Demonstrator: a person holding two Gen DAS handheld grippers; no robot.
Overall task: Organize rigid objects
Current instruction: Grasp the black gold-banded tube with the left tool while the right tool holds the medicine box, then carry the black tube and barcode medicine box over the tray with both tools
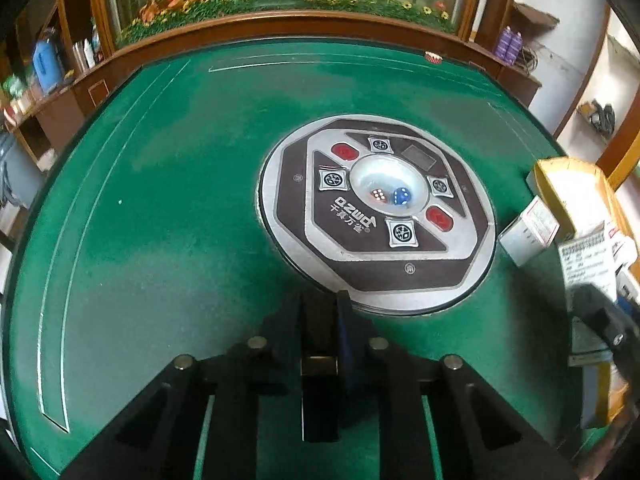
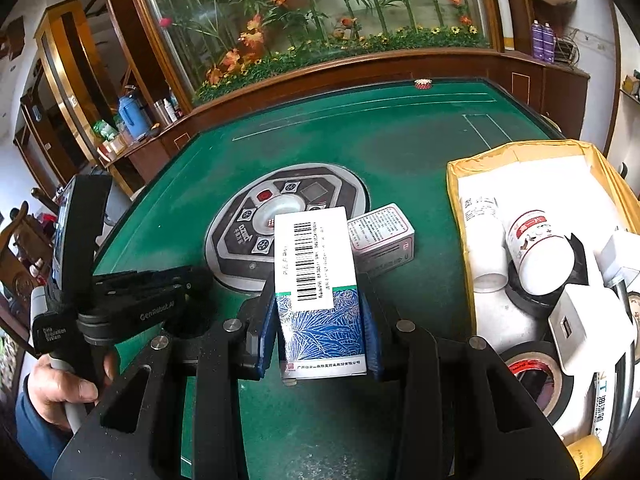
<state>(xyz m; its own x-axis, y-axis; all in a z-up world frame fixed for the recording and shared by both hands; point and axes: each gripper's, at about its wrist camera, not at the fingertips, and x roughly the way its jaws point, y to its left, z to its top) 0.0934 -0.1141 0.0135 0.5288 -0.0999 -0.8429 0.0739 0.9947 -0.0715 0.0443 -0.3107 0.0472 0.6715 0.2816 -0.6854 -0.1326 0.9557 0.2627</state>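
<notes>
My right gripper (image 2: 320, 296) is shut on a blue-and-white medicine box (image 2: 316, 272) with a barcode label, held upright just above the green felt table (image 2: 400, 140). A smaller white box (image 2: 380, 240) lies on the felt behind it, beside the round dice console (image 2: 240, 248). In the left wrist view my left gripper (image 1: 327, 299) is shut over the felt at the console's (image 1: 376, 216) near edge, and I see nothing between its fingers. The same view shows the small white box (image 1: 528, 232) at the right, and the right gripper (image 1: 602, 320) as a dark blur.
A yellow-rimmed open box (image 2: 456, 184) at the table's right holds white bottles (image 2: 540, 252), black tape rolls (image 2: 536, 380) and a white charger (image 2: 588, 328). A hand (image 2: 64, 388) holds the left gripper's (image 2: 196, 280) handle. A small chip stack (image 2: 423, 84) sits at the far edge.
</notes>
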